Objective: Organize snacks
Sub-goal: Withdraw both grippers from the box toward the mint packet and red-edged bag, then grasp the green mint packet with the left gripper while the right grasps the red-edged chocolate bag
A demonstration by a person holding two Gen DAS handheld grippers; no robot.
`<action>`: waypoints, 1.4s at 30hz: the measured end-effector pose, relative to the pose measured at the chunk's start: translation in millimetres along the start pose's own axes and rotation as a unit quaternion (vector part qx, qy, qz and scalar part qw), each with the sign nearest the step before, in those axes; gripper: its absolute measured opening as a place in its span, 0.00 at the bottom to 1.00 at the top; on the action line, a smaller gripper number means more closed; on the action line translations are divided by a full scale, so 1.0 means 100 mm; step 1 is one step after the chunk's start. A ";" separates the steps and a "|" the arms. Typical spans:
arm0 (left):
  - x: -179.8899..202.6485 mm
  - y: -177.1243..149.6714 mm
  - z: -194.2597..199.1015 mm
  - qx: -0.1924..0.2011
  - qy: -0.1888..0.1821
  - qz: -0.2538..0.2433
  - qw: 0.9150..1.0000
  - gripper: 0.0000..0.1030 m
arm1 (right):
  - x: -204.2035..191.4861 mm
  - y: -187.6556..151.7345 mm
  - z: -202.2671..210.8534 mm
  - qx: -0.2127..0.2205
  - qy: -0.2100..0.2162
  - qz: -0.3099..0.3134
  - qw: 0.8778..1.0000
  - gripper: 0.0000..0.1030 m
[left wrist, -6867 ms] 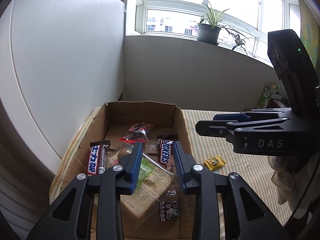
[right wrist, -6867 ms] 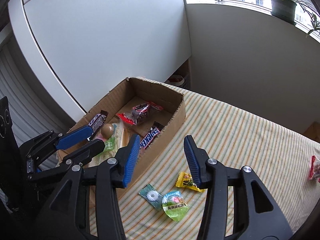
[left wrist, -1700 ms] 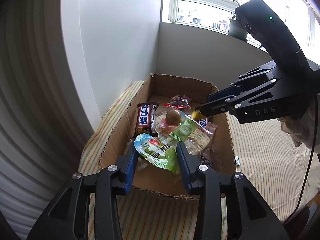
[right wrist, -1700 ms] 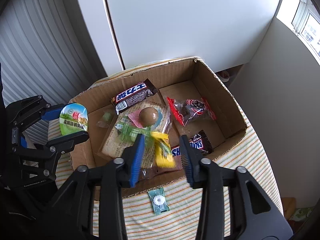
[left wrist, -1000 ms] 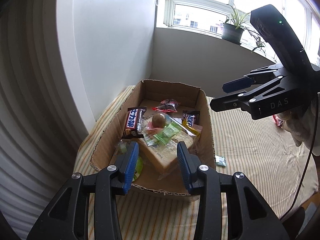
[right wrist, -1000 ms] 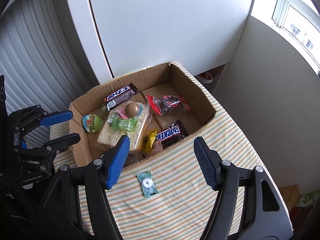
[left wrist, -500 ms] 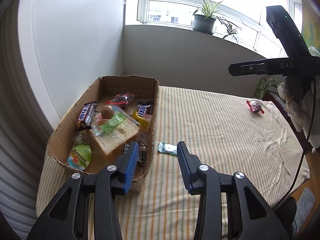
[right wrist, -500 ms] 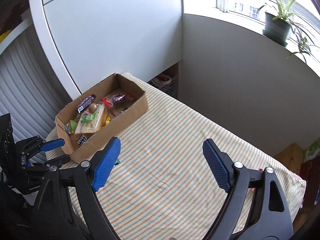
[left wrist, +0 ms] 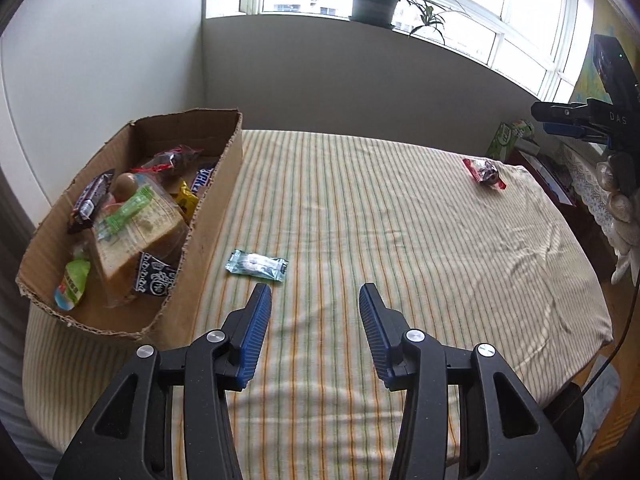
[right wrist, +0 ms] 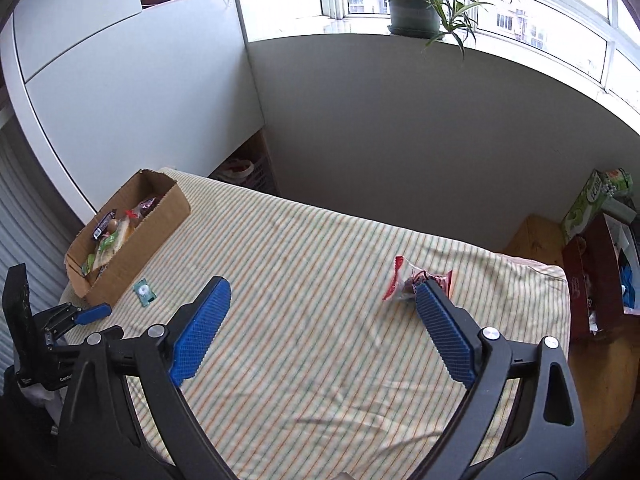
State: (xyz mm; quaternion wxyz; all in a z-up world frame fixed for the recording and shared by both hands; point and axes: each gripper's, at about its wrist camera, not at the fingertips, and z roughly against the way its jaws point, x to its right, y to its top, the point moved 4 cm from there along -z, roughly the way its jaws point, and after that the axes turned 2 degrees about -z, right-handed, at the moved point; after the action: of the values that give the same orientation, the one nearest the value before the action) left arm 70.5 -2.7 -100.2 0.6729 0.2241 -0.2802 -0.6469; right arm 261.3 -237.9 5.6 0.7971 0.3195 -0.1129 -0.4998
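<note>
A cardboard box (left wrist: 208, 216) full of snacks stands at the table's left end; it shows small in the right wrist view (right wrist: 160, 232). A teal wrapped candy (left wrist: 257, 265) lies on the striped cloth beside the box, just ahead of my open, empty left gripper (left wrist: 315, 300); it also shows in the right wrist view (right wrist: 144, 291). A red snack packet (left wrist: 484, 173) lies far right. My right gripper (right wrist: 322, 302) is wide open and empty above the table, its right finger partly covering that red packet (right wrist: 404, 280).
The striped tablecloth (left wrist: 380, 240) covers the table, which ends at a grey wall below a window sill with a potted plant (right wrist: 412, 8). A white cabinet stands behind the box. A green carton (right wrist: 592, 204) and a red box sit on furniture at the right.
Both grippers have pulled back from the box and swung right over the table. The green jelly cup and the yellow candy that they held now lie in the box. The right gripper has opened wider.
</note>
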 end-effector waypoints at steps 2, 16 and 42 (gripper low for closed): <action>0.05 -0.01 -0.08 -0.009 0.001 0.002 1.000 0.43 | 0.05 -0.07 -0.07 -0.007 -0.003 0.003 1.000 0.93; -0.04 0.01 -0.56 -0.061 0.058 0.028 0.996 0.56 | 0.10 -0.16 -0.45 -0.012 0.049 0.012 0.999 0.93; 0.17 0.40 -1.14 -0.080 0.062 -0.005 0.995 0.57 | 1.05 0.27 -0.92 -0.037 0.028 -0.020 0.999 0.92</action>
State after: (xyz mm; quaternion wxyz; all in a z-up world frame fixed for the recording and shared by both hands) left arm 176.6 -24.2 -156.3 0.7014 0.2105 -0.1837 -0.6557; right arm 376.9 -285.0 -63.8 0.8011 0.3057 -0.0655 -0.5103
